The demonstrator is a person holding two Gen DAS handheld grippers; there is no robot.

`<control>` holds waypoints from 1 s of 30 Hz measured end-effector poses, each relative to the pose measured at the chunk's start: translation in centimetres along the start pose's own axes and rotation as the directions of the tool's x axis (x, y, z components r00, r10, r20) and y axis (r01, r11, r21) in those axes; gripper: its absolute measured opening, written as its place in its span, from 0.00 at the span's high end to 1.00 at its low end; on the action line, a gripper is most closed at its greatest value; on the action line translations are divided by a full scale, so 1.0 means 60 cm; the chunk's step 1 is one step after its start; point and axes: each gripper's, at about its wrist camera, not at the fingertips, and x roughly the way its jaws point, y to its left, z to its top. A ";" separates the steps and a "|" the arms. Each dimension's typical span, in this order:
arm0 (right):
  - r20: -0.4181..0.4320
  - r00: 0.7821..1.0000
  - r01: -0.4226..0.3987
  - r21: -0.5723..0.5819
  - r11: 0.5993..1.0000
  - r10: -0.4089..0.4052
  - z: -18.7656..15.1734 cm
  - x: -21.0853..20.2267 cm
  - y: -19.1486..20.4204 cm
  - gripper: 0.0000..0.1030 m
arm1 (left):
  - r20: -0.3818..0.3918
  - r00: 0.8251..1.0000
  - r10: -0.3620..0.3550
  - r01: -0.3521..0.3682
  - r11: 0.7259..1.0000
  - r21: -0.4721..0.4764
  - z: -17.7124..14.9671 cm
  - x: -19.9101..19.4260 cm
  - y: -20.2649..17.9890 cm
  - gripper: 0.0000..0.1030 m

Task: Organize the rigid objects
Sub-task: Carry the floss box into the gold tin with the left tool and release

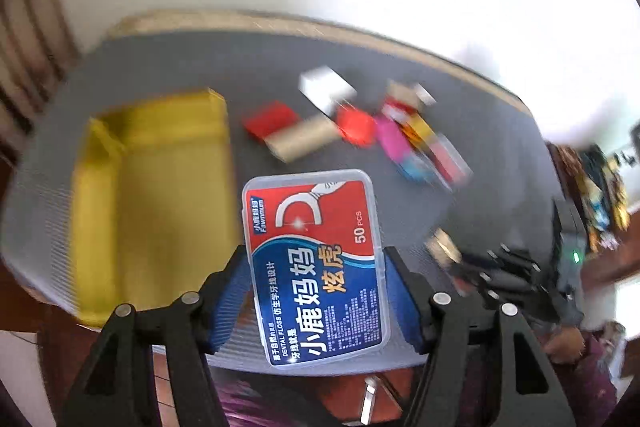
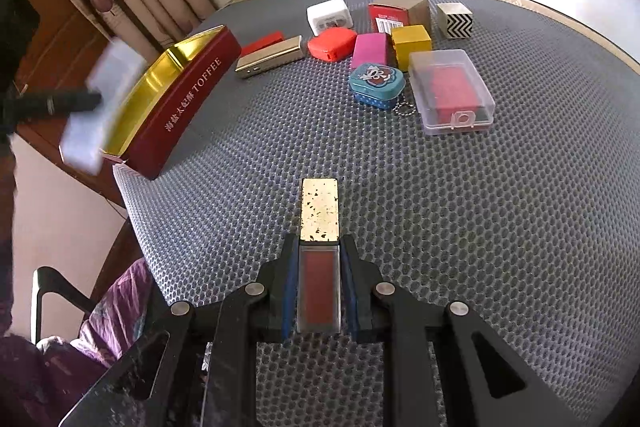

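The left gripper (image 1: 316,291) pinches a dental floss box (image 1: 316,267) across its two long edges, blue ribbed pads against clear plastic, and the box rides in the air just beside the open toffee tin (image 1: 160,195). That case looks light, stiff and slick (a thin hinged shell around a printed card), so a grip low on the straight edges, clear of the rounded corners, seems the safest hold; squeezed hard, the shell would likely flex or pop its lid. From the right wrist view the same box shows only as a pale blur over the tin's near end.

The right gripper (image 2: 319,291) is pressed together on a slim lipstick-like case (image 2: 319,255), its clear lower half showing red inside and its gold flecked cap pointing forward above the grey honeycomb mat (image 2: 480,227). It seems rigid and narrow, apt to pivot if held by the tip alone.

The tin is a curved maroon body with a bright gold lining and one divider. Beyond lie a clear lidded box (image 2: 452,91), a teal heart-shaped tin (image 2: 376,83) on a bead chain, a pink case (image 2: 370,51) and a zigzag-patterned cube (image 2: 454,21).
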 end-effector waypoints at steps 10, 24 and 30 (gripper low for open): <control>-0.024 0.999 0.047 -0.008 0.999 -0.047 0.016 0.020 0.028 0.82 | -0.060 0.982 0.180 -0.184 0.979 -0.081 0.083 0.073 0.204 0.36; -0.061 0.997 0.056 0.029 0.998 -0.054 0.032 0.035 0.025 0.82 | -0.080 0.934 0.349 -0.348 0.937 0.025 0.110 0.175 0.243 0.34; -0.060 0.997 0.052 0.056 0.997 -0.049 0.032 0.034 0.021 0.82 | 0.032 0.908 0.418 -0.419 0.906 0.063 0.095 0.140 0.232 0.34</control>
